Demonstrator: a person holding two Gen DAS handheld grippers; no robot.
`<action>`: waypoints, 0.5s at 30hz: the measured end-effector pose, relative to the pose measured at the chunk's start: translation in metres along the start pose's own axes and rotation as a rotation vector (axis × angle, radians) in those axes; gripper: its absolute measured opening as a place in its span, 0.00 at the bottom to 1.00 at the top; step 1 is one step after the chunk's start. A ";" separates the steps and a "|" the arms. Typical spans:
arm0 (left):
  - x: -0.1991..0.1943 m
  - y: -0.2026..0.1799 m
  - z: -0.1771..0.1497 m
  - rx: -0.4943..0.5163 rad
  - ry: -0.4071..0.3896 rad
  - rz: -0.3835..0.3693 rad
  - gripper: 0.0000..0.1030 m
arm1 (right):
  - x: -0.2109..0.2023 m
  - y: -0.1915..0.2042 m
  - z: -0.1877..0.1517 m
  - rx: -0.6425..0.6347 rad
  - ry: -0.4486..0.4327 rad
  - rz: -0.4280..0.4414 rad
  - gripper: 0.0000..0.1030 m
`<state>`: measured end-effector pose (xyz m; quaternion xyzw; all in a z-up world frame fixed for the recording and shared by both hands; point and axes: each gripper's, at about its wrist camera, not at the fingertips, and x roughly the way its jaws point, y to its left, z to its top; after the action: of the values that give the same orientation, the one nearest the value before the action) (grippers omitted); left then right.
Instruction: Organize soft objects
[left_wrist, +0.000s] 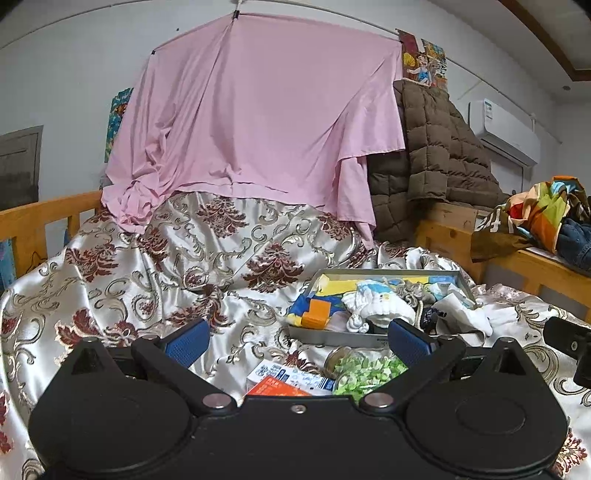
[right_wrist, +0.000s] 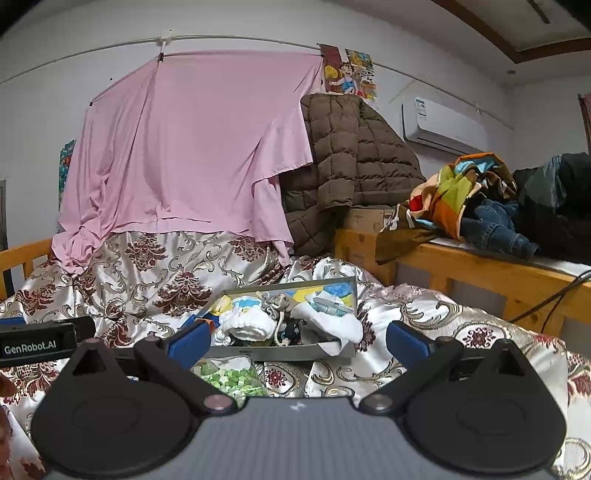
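From the left wrist view, the left claw (left_wrist: 297, 341) hung with its blue pads wide apart and empty above the satin bedspread (left_wrist: 122, 280). Just ahead lay one grey tray (left_wrist: 332, 338) heaped with soft things: a white knitted sock (left_wrist: 380, 306), a white cloth (left_wrist: 461, 314) and an orange block (left_wrist: 316, 314). Only this view showed the orange-and-white box (left_wrist: 284, 382) beside the single jar of green bits (left_wrist: 364, 371).

From the right wrist view, the right claw (right_wrist: 297, 338) was likewise spread and empty, the tray (right_wrist: 280, 352) between its pads. Here alone appeared jeans (right_wrist: 495, 225) on the wooden ledge (right_wrist: 480, 266). One pink sheet (right_wrist: 192, 147), one brown quilted jacket (right_wrist: 354, 162) and one air conditioner (right_wrist: 443, 125) stood behind.
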<state>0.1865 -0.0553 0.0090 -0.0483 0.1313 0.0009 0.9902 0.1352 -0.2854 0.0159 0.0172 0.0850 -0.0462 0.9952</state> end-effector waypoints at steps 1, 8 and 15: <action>-0.001 0.001 -0.002 -0.001 0.003 0.005 0.99 | -0.001 0.001 -0.002 0.001 0.002 0.000 1.00; -0.003 0.008 -0.010 -0.005 0.014 0.025 0.99 | -0.003 0.004 -0.010 0.003 0.014 -0.011 1.00; -0.004 0.010 -0.012 -0.005 0.018 0.027 0.99 | -0.004 0.004 -0.011 0.000 0.013 -0.014 1.00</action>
<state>0.1796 -0.0469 -0.0028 -0.0489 0.1408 0.0142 0.9887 0.1299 -0.2802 0.0057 0.0171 0.0918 -0.0529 0.9942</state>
